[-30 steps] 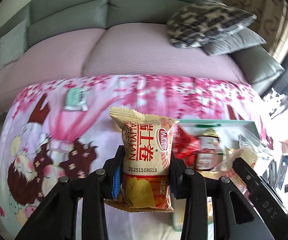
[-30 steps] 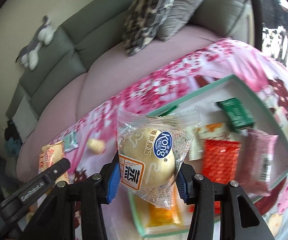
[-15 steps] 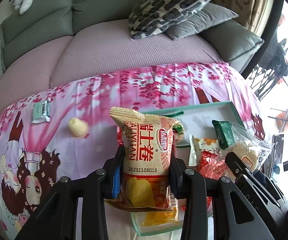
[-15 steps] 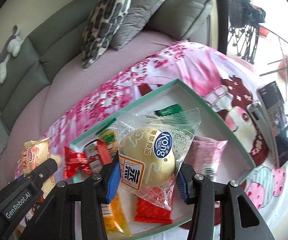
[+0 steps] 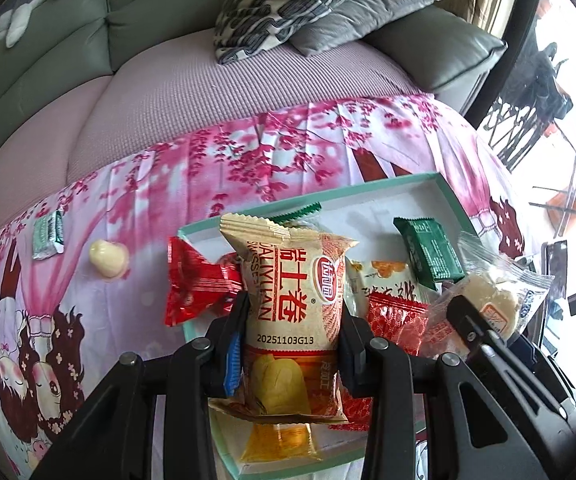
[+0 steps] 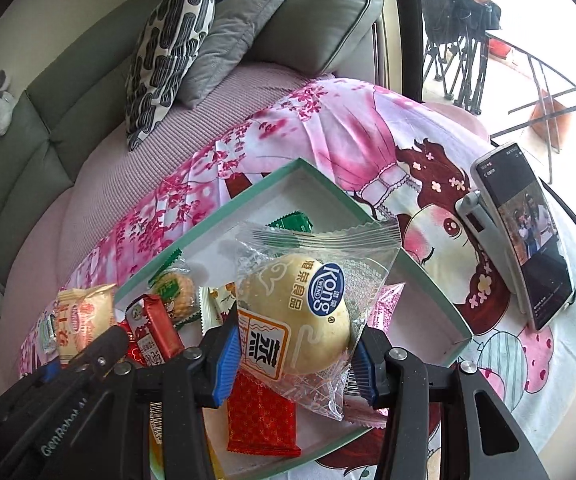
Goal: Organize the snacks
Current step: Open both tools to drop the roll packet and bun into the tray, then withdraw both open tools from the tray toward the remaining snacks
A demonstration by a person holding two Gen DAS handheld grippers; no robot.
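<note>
A grey-green sofa point(image 5: 87, 28) with a mauve seat cover runs behind everything, and over the surface in front of it lies a pink cherry-blossom cartoon cloth point(image 5: 247, 160). On that cloth sits the shallow white cardboard box with a teal rim point(image 6: 328, 184), already holding several wrapped snacks. The left gripper point(image 5: 294, 344) hangs above the box's near end, its jaws clamped on the sides of an upright beige and red egg-roll packet point(image 5: 296, 300), which stands up between them. The right gripper point(image 6: 294, 360) hovers over the box too (just beside the other one), jaws pinching a clear-wrapped pale round bun point(image 6: 296, 312) at its lower half. A small cream-coloured sweet point(image 5: 108, 258) lies loose on the cloth, left of the box.
</note>
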